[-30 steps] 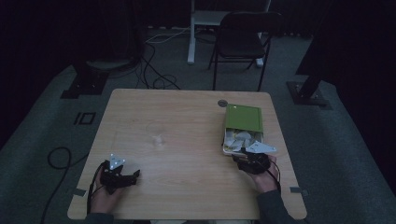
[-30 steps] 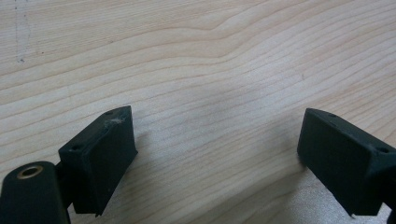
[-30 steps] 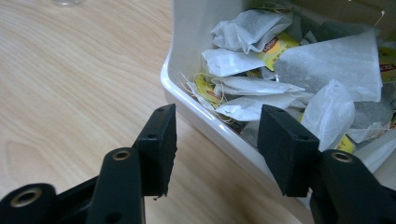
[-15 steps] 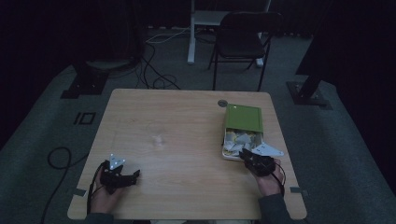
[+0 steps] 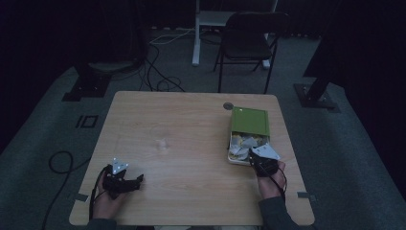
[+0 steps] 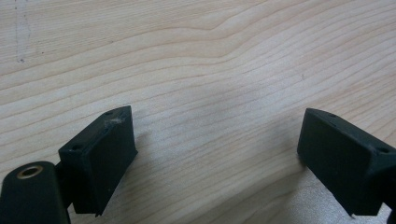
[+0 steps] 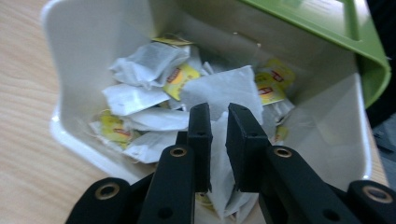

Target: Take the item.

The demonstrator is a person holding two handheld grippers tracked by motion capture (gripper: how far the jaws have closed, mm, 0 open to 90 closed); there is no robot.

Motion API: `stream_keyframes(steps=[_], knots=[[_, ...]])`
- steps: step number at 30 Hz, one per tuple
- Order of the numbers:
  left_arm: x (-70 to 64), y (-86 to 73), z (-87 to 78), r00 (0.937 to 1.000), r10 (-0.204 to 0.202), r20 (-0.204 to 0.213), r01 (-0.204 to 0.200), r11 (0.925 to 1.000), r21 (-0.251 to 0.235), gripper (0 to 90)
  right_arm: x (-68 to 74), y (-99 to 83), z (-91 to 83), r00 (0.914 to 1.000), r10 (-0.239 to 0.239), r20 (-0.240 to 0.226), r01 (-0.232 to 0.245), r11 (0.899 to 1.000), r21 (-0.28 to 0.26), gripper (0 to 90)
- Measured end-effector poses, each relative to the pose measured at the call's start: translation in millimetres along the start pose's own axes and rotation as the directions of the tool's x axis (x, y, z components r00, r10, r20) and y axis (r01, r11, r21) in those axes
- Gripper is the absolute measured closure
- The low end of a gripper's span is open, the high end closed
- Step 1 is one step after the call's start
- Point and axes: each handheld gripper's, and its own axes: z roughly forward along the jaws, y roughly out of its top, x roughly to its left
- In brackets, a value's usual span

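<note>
Two tools are out: the left tool (image 6: 215,154) rests wide open on the bare tabletop (image 5: 191,124), and the right tool (image 7: 218,135) pinches a white tea bag (image 7: 224,93) inside the box (image 7: 84,56). Next, I think, lift it out slowly

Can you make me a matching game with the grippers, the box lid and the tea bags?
Things:
1. left gripper
2. right gripper
3. flat green plastic lid
4. yellow paper tea bag tags

States:
A. slid back on the white plastic box
B. jaws wide apart over bare wooden table
C. scattered among white paper tea bags
D. pinching a tea bag

Pairs: 1-B, 2-D, 3-A, 4-C
</note>
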Motion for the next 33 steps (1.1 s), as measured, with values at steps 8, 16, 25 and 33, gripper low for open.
stream_keyframes(steps=[8,16,25,33], knots=[[0.0,0.0,0.0,1.0,0.0,0.0,0.0,1.0,0.0,12.1,6.6,-0.7,9.4,0.9984,-0.016,0.055,0.014,0.999,0.047,70.3],[0.0,0.0,0.0,1.0,0.0,0.0,0.0,1.0,0.0,12.2,5.6,-4.1,15.8,0.9968,0.0,0.08,-0.007,0.996,0.087,81.0],[0.0,0.0,0.0,1.0,0.0,0.0,0.0,1.0,0.0,12.1,-3.9,-5.1,11.2,0.9973,0.039,0.063,-0.043,0.997,0.063,90.0],[0.0,0.0,0.0,1.0,0.0,0.0,0.0,1.0,0.0,12.1,-13.1,-0.3,-5.1,0.997,0.077,-0.008,-0.077,0.997,0.005,90.0]])
